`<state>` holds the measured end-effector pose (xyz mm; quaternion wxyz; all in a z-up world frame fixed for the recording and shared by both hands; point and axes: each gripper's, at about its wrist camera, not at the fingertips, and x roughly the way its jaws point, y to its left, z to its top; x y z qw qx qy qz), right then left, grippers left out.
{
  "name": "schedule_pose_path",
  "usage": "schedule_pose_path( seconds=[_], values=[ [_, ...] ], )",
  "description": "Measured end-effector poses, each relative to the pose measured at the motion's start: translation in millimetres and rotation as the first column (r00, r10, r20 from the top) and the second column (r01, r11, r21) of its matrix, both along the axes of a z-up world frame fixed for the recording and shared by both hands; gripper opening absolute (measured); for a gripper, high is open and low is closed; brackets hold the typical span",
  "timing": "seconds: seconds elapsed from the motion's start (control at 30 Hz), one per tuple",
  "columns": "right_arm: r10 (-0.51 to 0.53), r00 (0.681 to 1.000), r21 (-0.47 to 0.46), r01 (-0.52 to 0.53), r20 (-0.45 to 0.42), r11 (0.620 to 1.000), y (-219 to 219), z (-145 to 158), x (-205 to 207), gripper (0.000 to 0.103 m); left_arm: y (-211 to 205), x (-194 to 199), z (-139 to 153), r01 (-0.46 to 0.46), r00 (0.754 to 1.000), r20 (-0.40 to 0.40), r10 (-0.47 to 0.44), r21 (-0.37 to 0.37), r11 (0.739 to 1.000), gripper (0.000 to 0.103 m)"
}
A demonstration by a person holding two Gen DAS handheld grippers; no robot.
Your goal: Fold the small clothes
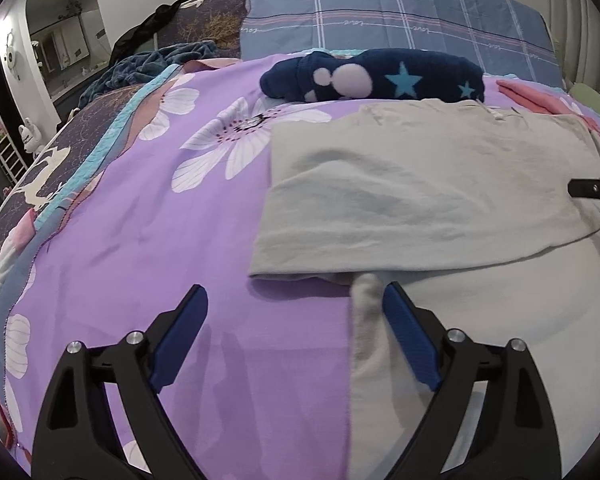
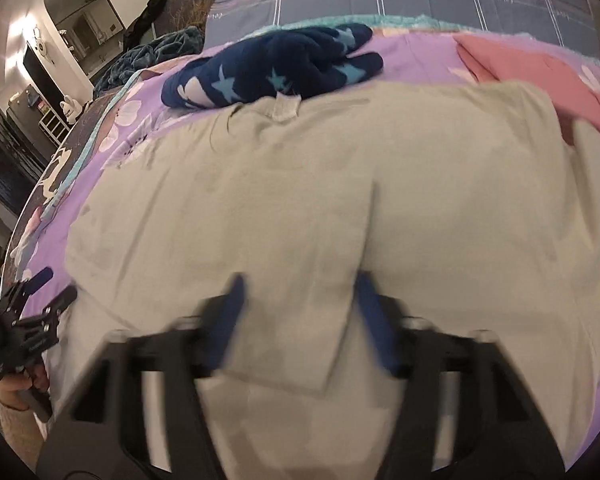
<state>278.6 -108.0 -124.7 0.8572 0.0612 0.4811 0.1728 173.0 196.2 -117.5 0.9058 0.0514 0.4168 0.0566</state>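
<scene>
The beige garment [image 1: 428, 184] lies partly folded at the right of the purple floral bedspread [image 1: 160, 240]. The left gripper [image 1: 296, 312] hangs wide open and empty at the garment's lower edge. The right gripper [image 2: 300, 300], blurred, shows its jaws apart over the cloth, gripping nothing. A clean fold probably needs both grippers pinching matching corners before lifting.

Soft indoor light, ceiling glare upper left, fisheye-bent dark edges, heavy motion blur in the right view.
</scene>
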Motion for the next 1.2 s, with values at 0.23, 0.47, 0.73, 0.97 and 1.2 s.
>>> schedule_pose_path(
  seconds=[0.23, 0.47, 0.73, 0.97, 1.2],
  values=[
    [-0.054, 0.989, 0.086, 0.043, 0.140, 0.995, -27, 51, -10, 0.003, 10, 2, -1, -0.020, 1.000, -0.002, 0.020, -0.036, 0.999, 0.093],
    [-0.186, 0.981, 0.021, 0.185, 0.058, 0.982, -91, 39, -1, 0.006, 6, 1, 0, -0.005, 1.000, 0.002, 0.005, -0.025, 1.000, 0.093],
    [-0.289, 0.932, -0.127, 0.321, 0.219, 0.939, -78, 50, -14, 0.043, -6, -4, 8, 0.084, 0.996, 0.040, -0.082, -0.048, 0.995, 0.067],
    [0.201, 0.957, -0.136, -0.175, 0.207, 0.975, 82, 85, 23, 0.043, -9, 7, 3, 0.128, 0.992, 0.037, -0.124, -0.134, 0.983, 0.047],
    [0.417, 0.906, -0.178, -0.400, 0.071, 0.899, 243, 70, 72, 0.044, 1, 9, -1, 0.140, 0.990, 0.044, -0.133, -0.225, 0.964, 0.039]
  ],
)
